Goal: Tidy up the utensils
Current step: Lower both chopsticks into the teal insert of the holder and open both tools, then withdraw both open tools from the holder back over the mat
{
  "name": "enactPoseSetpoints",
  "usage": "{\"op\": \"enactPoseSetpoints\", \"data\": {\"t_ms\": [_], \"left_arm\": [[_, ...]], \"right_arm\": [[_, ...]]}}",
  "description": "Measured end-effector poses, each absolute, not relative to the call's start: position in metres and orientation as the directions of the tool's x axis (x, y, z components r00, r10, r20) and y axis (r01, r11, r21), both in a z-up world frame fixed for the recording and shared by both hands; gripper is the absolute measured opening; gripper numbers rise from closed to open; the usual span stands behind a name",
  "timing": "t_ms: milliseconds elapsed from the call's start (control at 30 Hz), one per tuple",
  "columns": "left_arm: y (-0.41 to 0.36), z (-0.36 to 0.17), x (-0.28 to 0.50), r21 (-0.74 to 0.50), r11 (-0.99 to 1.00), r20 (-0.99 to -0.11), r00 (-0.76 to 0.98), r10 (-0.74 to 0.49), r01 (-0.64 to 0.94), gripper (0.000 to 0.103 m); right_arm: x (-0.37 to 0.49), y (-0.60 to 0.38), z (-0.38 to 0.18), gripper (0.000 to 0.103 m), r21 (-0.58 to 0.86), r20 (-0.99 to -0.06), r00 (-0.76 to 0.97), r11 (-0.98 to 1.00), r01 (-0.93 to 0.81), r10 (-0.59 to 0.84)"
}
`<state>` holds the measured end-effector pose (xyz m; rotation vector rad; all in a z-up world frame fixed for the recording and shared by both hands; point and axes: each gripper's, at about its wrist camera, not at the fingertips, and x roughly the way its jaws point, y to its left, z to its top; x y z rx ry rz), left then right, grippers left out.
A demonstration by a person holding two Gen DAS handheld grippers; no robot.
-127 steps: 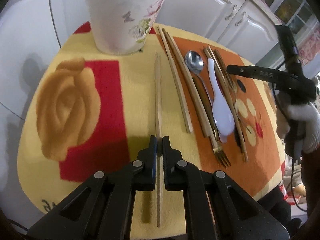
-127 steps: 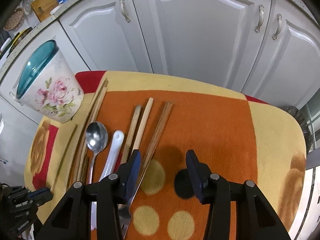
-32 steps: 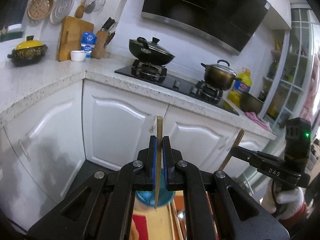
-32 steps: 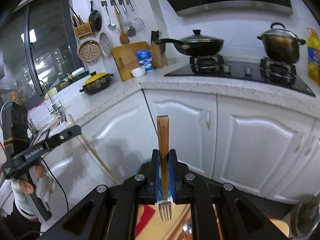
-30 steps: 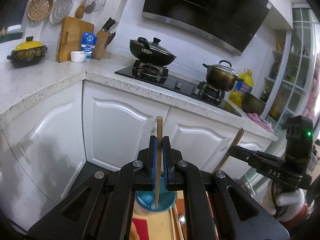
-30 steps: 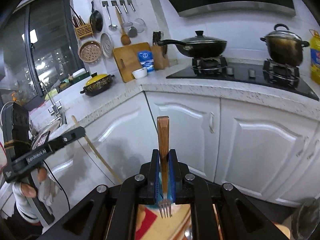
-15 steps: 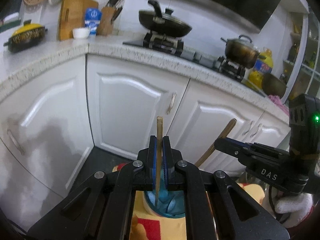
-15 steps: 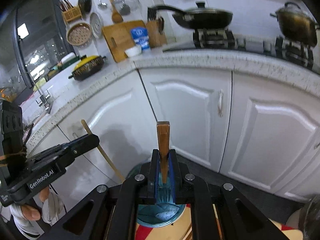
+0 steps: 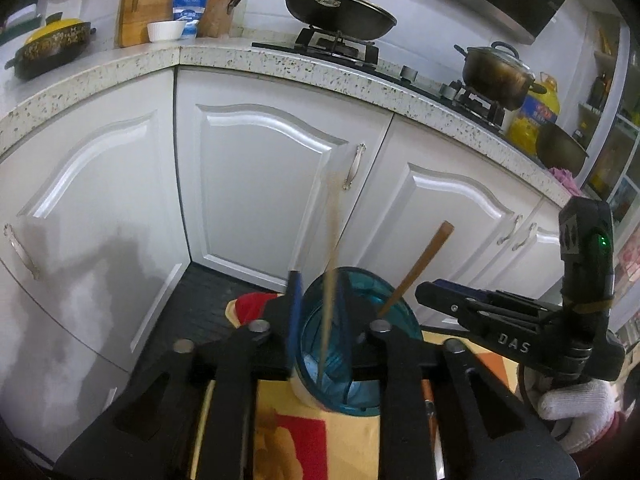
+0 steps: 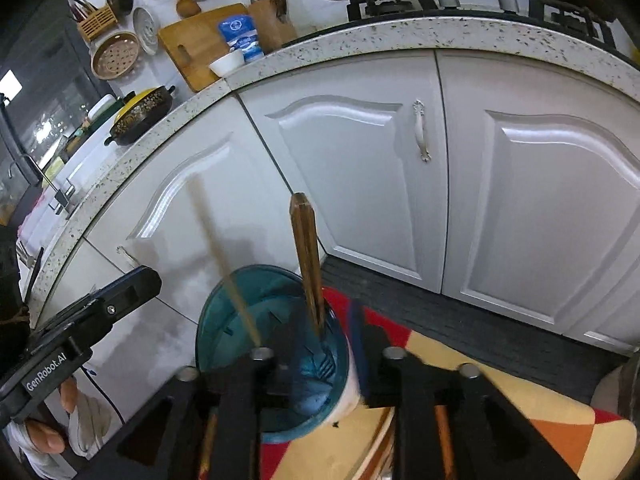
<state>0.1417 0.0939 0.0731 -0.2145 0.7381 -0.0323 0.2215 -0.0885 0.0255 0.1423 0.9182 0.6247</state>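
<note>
While both black two-finger grippers hang over the white ceramic holder w/ teal inside (image 9: pixel 320 376) (image 10: pixel 280 360), each has let go of its utensil. Left gripper (image 9: pixel 319 320): jaws have just been opening and now stand apart; the pale bamboo chopstick (image 9: pixel 331 280) sits between them, motion-blurred, w/ a gap to the blue pads on both sides, its lower end inside the holder's mouth. From the right wrist view the same chopstick (image 10: pixel 224 264) shows as a blurred slanted streak ending in the teal interior, w/ the left gripper's body (image 10: pixel 80 332) off to the left, held by a hand in a white glove (image 10: pixel 80 420).

Right gripper (image 10: pixel 320 336): jaws likewise have just been opening and stand apart; the fork w/ dark wooden handle (image 10: pixel 306 256) stands near upright, tilted a bit, handle end up, tines (image 10: pixel 326 364) visible down in the holder. No pad presses on it. In the left wrist view the fork handle (image 9: pixel 416 272) leans out of the holder toward the right gripper (image 9: pixel 424 292), held by a white-gloved hand (image 9: pixel 576 404).

Holder stands on a tabletop covered w/ a yellow, red & orange patterned cloth (image 9: pixel 304 440) (image 10: pixel 520 400), at its edge nearest the white kitchen cabinets (image 9: pixel 256 184). More wooden utensils lie on the cloth below the grippers, mostly hidden.
</note>
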Motion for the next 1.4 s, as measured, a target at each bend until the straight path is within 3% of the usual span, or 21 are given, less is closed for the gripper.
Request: {"op": "enactPoseSetpoints", "data": {"t_ms": [233,367,1133,1233,1400], "left_arm": [[0.09,0.07,0.127,-0.217,0.975,-0.668,0.736,-0.109,-0.052,0.032],[0.085,0.065,0.119,-0.226,0.973,-0.676,0.728,-0.115,-0.056,0.036],[0.03,0.045,0.067,-0.154,0.988,-0.699,0.707,-0.105,-0.006,0.047],[0.023,0.041,0.061,-0.168,0.986,-0.702,0.701,-0.123,0.004,0.056],[0.007,0.038,0.054,-0.16,0.986,-0.709,0.691,-0.141,0.038,0.057]], "right_arm": [[0.202,-0.099,0.025,0.029,0.353,-0.7,0.456,0.821,-0.449,0.55],[0.189,-0.099,0.025,0.037,0.327,-0.705,0.472,0.833,-0.446,0.529],[0.099,-0.143,0.029,0.043,0.213,-0.724,0.549,0.893,-0.396,0.417],[0.089,-0.152,0.025,0.043,0.211,-0.73,0.55,0.898,-0.385,0.407],[0.076,-0.175,0.02,0.044,0.211,-0.74,0.554,0.914,-0.347,0.381]]}}
